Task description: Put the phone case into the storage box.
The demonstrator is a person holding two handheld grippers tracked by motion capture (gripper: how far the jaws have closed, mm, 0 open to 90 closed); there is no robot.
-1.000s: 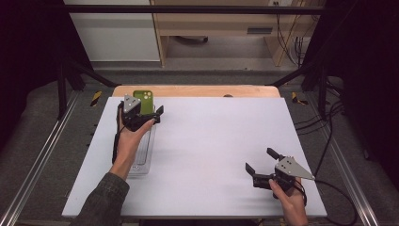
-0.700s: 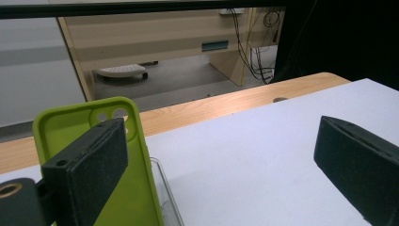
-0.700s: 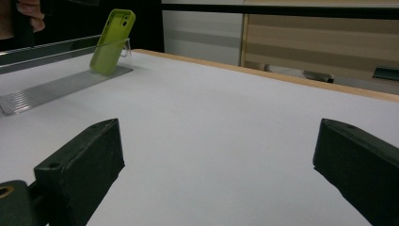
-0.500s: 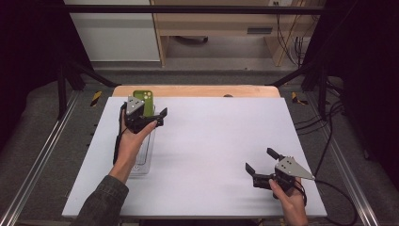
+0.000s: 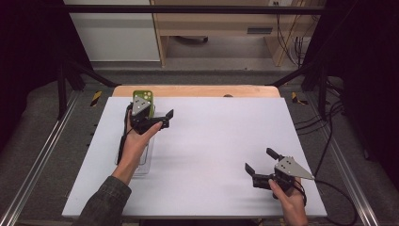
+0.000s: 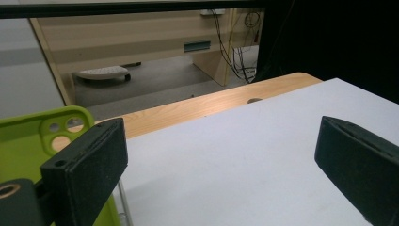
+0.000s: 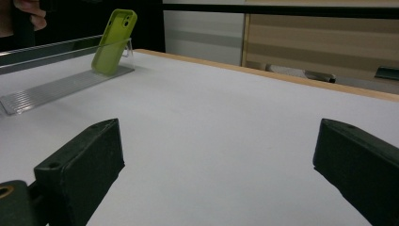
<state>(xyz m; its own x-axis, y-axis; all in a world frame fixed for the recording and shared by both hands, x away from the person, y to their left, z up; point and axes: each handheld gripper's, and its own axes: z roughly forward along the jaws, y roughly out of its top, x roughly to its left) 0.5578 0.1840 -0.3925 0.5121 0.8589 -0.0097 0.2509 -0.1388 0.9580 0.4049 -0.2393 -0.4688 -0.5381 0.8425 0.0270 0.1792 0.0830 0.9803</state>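
A lime-green phone case [image 5: 143, 97] stands leaning in the far end of a clear ribbed rack [image 5: 142, 165] at the table's left. In the right gripper view, the case [image 7: 113, 41] tilts against a small clear support on the rack [image 7: 56, 92]. My left gripper [image 5: 167, 119] hovers open just right of the case, jaws pointing right and holding nothing. In its own view, the case [image 6: 28, 146] sits behind the left jaw of this gripper [image 6: 221, 165]. My right gripper [image 5: 258, 159] stays open near the front right, and its own view shows this gripper [image 7: 216, 165] over bare board.
The white board [image 5: 216, 136] covers the table, and a wooden strip [image 5: 197, 91] with a small hole runs along its far edge. A person's forearm lies over the rack. A cable trails off the table's right side. Beyond are cabinets and floor.
My left gripper has drifted a little to the right and nearer the person, away from the phone case. The right gripper has stayed where it was.
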